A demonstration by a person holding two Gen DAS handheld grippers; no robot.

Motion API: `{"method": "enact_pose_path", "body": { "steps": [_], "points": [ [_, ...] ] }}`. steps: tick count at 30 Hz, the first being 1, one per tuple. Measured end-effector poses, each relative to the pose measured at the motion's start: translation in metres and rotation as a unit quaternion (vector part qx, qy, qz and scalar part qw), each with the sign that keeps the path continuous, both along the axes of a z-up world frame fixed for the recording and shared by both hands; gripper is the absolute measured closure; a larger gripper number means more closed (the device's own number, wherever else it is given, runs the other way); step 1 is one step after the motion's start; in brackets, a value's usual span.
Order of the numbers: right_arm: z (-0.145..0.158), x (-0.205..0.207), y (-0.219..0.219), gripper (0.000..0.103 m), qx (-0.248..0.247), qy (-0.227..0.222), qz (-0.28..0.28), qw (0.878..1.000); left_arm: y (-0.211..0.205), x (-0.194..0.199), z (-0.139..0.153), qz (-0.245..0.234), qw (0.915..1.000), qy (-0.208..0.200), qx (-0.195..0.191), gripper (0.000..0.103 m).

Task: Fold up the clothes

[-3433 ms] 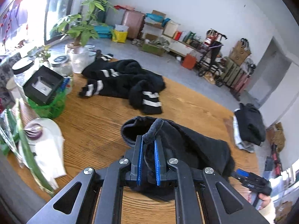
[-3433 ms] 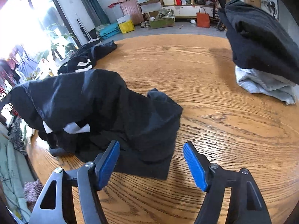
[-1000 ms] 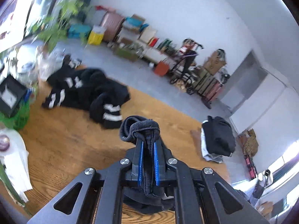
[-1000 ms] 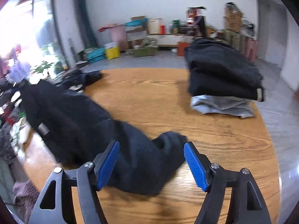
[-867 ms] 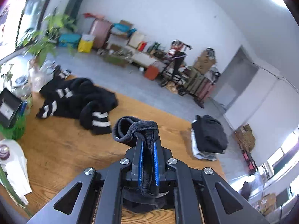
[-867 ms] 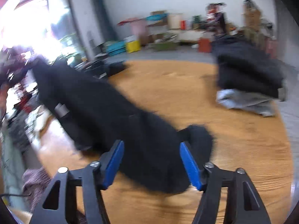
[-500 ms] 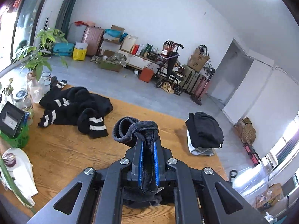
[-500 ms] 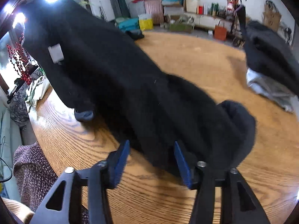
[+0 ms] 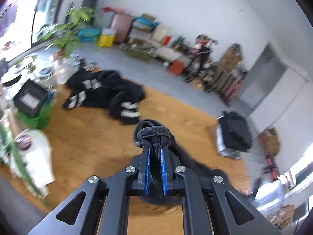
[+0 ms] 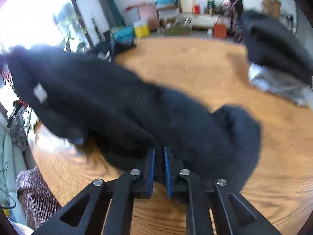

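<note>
The left hand-held gripper [image 9: 154, 152] is clamped on the black garment's [image 10: 125, 105] ribbed hem, held above the wooden desk [image 9: 88, 137]. Only the right wrist view shows the garment draped wide, its white label [image 10: 40, 93] showing; there the right hand-held gripper [image 10: 159, 156] has just closed, pinching its near edge.

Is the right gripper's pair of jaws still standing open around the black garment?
No: the right gripper has just closed its jaws, and they now pinch a fold of the black garment above the wooden table.
</note>
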State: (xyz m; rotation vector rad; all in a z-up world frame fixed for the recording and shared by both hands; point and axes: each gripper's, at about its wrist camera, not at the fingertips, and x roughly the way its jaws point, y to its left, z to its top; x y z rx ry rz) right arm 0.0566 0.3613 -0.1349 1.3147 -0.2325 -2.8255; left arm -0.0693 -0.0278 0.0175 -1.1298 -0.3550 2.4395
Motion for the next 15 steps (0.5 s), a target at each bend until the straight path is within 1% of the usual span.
{"method": "enact_pose_path", "body": {
  "steps": [3,7,10,12,14,15],
  "points": [
    [0.038,0.005,0.015,0.095,0.030,0.044,-0.027,0.998,-0.004,0.004,-0.006,0.010,0.9992,-0.014,-0.036,0.093],
    [0.091,0.015,0.032,0.096,0.028,0.099,-0.054,0.993,-0.007,0.014,-0.007,0.006,0.9964,-0.034,-0.077,0.093],
    [0.135,0.028,0.035,0.097,0.036,0.160,-0.071,0.984,-0.008,0.026,0.000,0.001,0.9935,-0.029,-0.110,0.093],
    [0.168,0.040,0.031,0.097,0.051,0.201,-0.073,0.976,-0.012,0.035,0.007,-0.005,0.9925,-0.026,-0.119,0.093],
    [0.192,0.051,0.026,0.097,0.067,0.219,-0.074,0.971,-0.014,0.041,0.012,-0.006,0.9918,-0.023,-0.126,0.093],
    [0.199,0.053,0.024,0.097,0.072,0.220,-0.074,0.970,-0.015,0.044,0.014,-0.004,0.9911,-0.019,-0.131,0.093]
  ]
}}
